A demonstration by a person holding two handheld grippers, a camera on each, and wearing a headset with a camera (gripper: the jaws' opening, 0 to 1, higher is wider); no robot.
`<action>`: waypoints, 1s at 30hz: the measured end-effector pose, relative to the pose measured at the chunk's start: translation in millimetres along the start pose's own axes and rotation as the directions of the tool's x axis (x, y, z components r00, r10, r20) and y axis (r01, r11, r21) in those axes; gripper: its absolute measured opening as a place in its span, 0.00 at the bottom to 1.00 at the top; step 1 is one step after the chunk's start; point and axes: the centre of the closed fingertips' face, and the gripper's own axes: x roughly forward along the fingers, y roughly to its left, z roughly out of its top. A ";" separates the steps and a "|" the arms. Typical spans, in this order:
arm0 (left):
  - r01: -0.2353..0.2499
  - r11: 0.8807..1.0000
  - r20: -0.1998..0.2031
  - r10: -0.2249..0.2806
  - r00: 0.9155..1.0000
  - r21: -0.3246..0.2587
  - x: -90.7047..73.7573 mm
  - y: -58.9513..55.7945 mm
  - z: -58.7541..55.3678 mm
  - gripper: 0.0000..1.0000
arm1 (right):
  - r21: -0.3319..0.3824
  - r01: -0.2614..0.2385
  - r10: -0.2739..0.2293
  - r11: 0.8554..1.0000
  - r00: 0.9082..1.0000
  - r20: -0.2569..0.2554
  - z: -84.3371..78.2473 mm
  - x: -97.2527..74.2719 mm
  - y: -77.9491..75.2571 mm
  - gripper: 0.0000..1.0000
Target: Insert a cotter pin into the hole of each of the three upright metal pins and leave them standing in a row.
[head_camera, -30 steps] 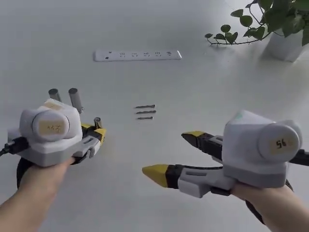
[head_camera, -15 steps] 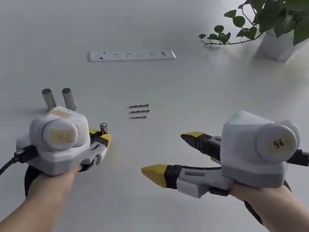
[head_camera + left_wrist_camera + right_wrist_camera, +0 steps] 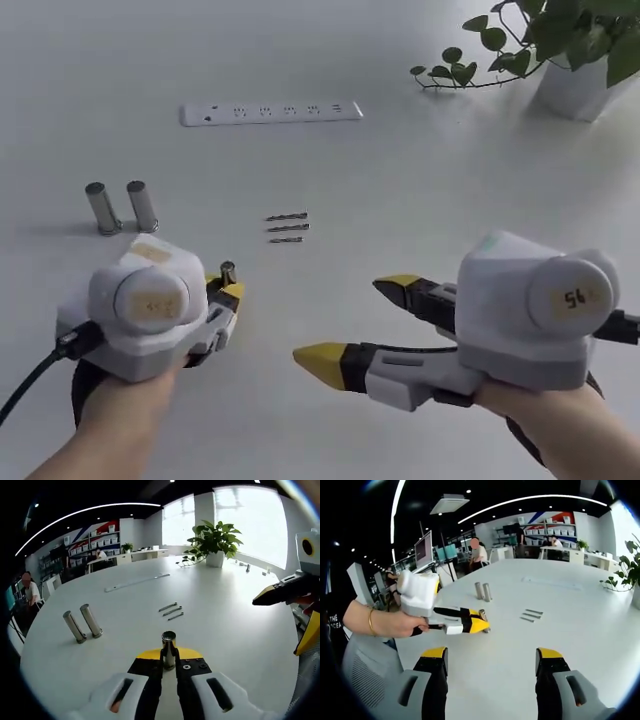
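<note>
Left gripper (image 3: 169,659), yellow-tipped jaws clenched around a shiny cylindrical metal pin (image 3: 169,641); right gripper (image 3: 492,655) spread wide, empty, over smooth white table (image 3: 520,645).

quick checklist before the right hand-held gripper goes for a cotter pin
1. Metal pin held in left hand-held gripper: ok, jaws shut on it, upright.
2. Right hand-held gripper free: ok, open, empty.
3. Cotter pins accessible: ok, three lie side by side on the table, uncovered.
4. Other two metal pins standing: ok, upright, side by side.
5. Held pin's hole turned toward the right hand-held gripper: cannot tell, hole not visible.
6. Any cotter pin inserted: not ok, none yet.
</note>
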 end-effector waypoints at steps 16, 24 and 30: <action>-0.010 1.000 -0.018 0.010 1.000 0.015 2.3 0.3 -2.9 0.10 | 0.007 -0.005 0.005 1.000 1.000 0.005 4.0 3.3 -2.3 0.66; 0.012 0.999 -0.006 -0.012 1.000 0.031 -5.2 -0.3 1.7 0.19 | -0.030 -0.015 0.014 0.999 1.000 -0.015 18.3 7.9 -14.9 0.58; 0.027 0.999 0.020 -0.028 0.999 0.042 -17.4 -1.8 9.4 0.31 | 0.003 -0.003 0.003 1.000 0.999 -0.049 24.6 20.7 -34.9 0.47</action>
